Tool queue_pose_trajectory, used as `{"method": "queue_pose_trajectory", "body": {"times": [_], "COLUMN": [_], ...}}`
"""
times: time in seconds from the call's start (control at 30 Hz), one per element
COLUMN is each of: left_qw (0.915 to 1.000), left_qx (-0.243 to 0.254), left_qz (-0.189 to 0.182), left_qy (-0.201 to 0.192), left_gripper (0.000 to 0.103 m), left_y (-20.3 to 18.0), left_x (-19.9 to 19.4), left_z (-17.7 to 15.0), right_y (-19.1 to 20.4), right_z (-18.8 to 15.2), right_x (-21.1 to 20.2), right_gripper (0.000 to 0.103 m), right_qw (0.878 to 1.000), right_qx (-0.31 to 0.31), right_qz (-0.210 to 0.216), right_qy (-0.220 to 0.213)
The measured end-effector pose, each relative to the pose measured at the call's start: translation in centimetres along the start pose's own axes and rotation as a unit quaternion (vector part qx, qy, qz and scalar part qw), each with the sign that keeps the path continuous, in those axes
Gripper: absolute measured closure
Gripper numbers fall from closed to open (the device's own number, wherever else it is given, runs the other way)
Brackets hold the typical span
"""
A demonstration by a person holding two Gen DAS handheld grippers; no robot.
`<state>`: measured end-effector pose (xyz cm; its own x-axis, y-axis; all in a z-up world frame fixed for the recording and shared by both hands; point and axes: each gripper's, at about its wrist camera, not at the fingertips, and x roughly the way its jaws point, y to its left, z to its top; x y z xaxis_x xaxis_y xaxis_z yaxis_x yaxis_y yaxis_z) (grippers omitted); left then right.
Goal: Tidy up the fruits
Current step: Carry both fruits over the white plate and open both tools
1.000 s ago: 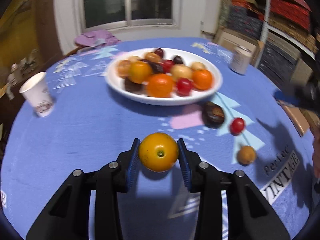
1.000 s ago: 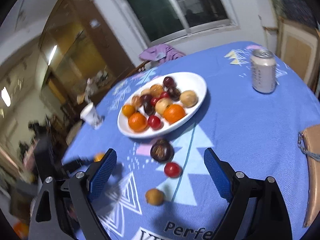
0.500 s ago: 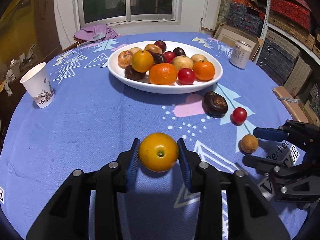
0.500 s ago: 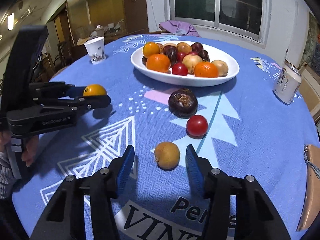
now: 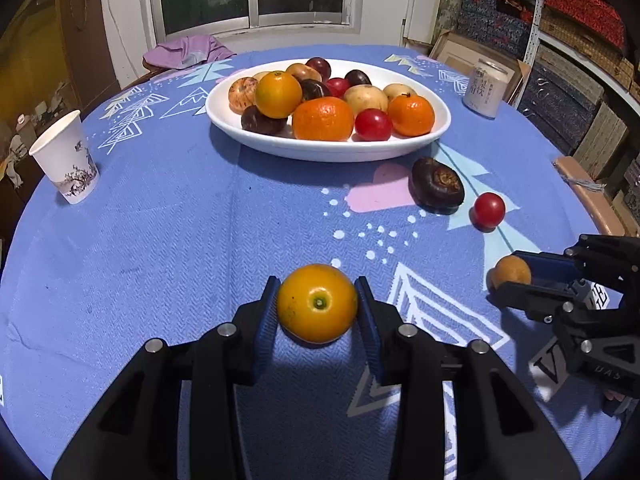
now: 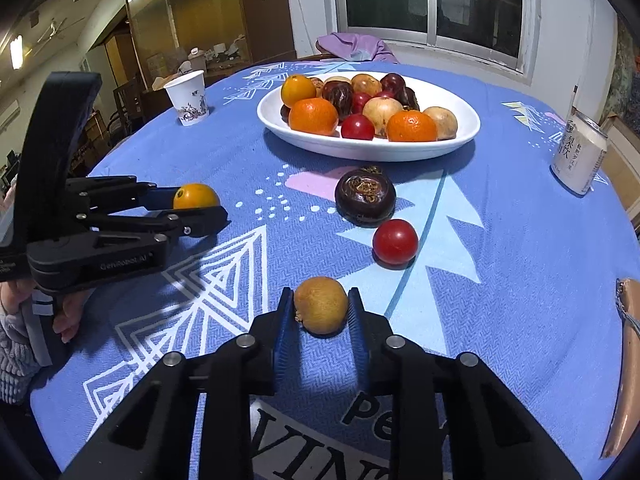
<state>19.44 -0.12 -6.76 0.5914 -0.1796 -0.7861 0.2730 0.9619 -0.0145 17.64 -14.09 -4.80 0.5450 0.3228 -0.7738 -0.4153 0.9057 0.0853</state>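
My left gripper (image 5: 317,307) is shut on a yellow-orange citrus fruit (image 5: 317,303), held low over the blue tablecloth. My right gripper (image 6: 320,312) is shut on a small tan-brown fruit (image 6: 321,310) that rests on the cloth. From the right wrist view the left gripper (image 6: 202,206) shows at the left with the yellow-orange fruit (image 6: 195,196). A white oval plate (image 5: 436,136) heaped with several fruits stands beyond. A dark purple fruit (image 5: 437,185) and a red fruit (image 5: 489,210) lie loose on the cloth between plate and grippers.
A paper cup (image 5: 66,157) stands at the left, a drink can (image 5: 485,89) at the far right. A tan strap-like object (image 6: 624,368) lies at the right table edge. Purple cloth (image 5: 188,50) hangs behind the table. Stacked boxes fill shelves to the right.
The right gripper swung in, came down around the tan-brown fruit and shut on it. The left gripper kept hold of the yellow-orange fruit and sank slightly.
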Motion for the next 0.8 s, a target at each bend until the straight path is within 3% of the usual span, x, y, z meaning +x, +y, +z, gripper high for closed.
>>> {"method": "queue_pose_trajectory", "body": {"times": [0.27, 0.43, 0.57, 0.67, 0.8], "left_qw": [0.9992, 0.9975, 0.9948, 0.9940, 0.9961], "left_qx": [-0.015, 0.002, -0.019, -0.026, -0.020], "left_qz": [-0.007, 0.003, -0.021, -0.041, -0.040], "left_qy": [-0.035, -0.071, -0.098, -0.098, -0.076], "left_gripper": [0.066, 0.066, 0.066, 0.066, 0.066], "left_y": [0.2, -0.1, -0.6, -1.7, -2.8], "left_x": [-1.8, -4.0, -4.4, -2.6, 1.1], "left_z": [1.7, 7.6, 12.1, 13.8, 14.4], "right_y": [-1.5, -4.1, -6.5, -8.8, -10.6], "right_z": [1.2, 5.9, 11.2, 14.7, 16.8], "right_x": [-1.4, -3.9, -5.1, -3.5, 1.0], "right_gripper": [0.075, 0.076, 0.076, 0.076, 0.076], "right_qw": [0.999, 0.993, 0.985, 0.978, 0.978], "right_qx": [0.035, 0.083, 0.121, 0.161, 0.181], "right_qz": [0.007, 0.010, 0.012, 0.017, 0.010], "right_qy": [-0.033, -0.079, -0.123, -0.133, -0.098]}}
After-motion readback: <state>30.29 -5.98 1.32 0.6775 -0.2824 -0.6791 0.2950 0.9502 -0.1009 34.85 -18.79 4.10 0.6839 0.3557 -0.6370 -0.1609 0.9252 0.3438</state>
